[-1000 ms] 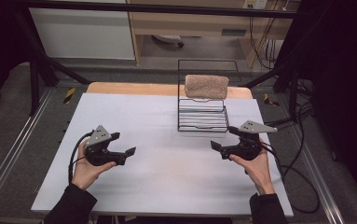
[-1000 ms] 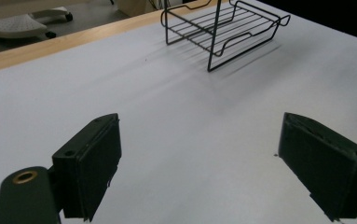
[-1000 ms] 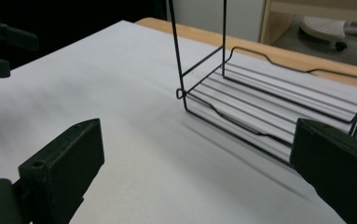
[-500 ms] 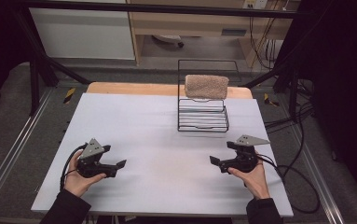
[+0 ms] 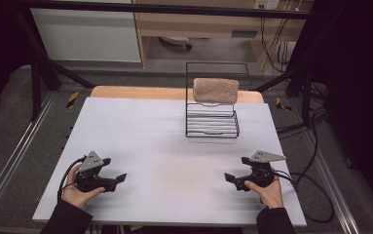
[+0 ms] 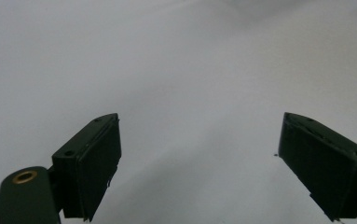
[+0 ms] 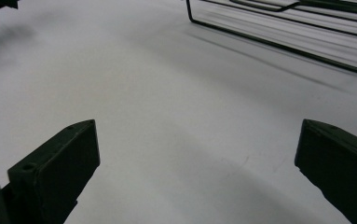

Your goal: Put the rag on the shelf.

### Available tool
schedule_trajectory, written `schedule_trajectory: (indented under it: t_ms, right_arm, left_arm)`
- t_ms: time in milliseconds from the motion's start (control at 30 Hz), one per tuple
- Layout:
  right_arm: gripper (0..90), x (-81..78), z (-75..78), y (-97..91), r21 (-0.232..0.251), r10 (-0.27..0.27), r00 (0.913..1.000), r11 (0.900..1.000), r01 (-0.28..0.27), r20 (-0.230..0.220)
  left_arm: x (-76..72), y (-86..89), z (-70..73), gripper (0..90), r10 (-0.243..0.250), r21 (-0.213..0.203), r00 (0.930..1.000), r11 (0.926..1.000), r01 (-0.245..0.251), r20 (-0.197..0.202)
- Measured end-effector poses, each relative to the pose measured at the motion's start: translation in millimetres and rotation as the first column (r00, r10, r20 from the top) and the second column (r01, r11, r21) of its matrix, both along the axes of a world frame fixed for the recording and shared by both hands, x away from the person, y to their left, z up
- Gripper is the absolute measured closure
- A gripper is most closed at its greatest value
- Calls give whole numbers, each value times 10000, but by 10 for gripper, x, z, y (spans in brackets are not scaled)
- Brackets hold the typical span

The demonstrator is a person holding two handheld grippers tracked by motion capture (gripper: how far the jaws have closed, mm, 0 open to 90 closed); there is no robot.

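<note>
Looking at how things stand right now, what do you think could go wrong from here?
1. The towel is only draped over the top of the light wire rack; pulling it with one gripper may drag or tip the rack.
2. The rack stands near the table's far edge, so a shove could push it off.
3. The right gripper trails a looped cable past the table's edge, which may snag during a reach; the left gripper, like the right, is open and empty.
</note>
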State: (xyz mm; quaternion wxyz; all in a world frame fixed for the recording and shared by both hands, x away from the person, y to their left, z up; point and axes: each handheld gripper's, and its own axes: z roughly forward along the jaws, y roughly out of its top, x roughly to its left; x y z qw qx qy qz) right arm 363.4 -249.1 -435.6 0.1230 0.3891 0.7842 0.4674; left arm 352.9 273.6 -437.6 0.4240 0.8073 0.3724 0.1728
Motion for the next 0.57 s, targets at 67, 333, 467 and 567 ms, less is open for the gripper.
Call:
schedule_trajectory:
  t_ms: [67, 333, 467, 567]
  right_arm:
    - [5, -12, -28, -12, -74, 16, 10000, 10000, -16, -33]
    - [5, -75, -110, -89, -234, 58, 9999, 9997, -62, -160]
    - [5, -75, -118, -109, -191, -19, 9998, 9998, 15, -215]
    - [5, -75, -122, -105, -224, 13, 9997, 9997, -18, -239]
  left_arm:
    - [-1, 17, -28, 130, -8, 81, 10000, 10000, 8, -26]
    - [-11, 22, -61, 130, -13, 146, 10000, 9999, 12, 61]
    - [-11, 19, -77, 129, -60, 193, 10000, 9998, 60, 25]
    - [-11, 27, -75, 128, -29, 165, 10000, 9999, 28, 30]
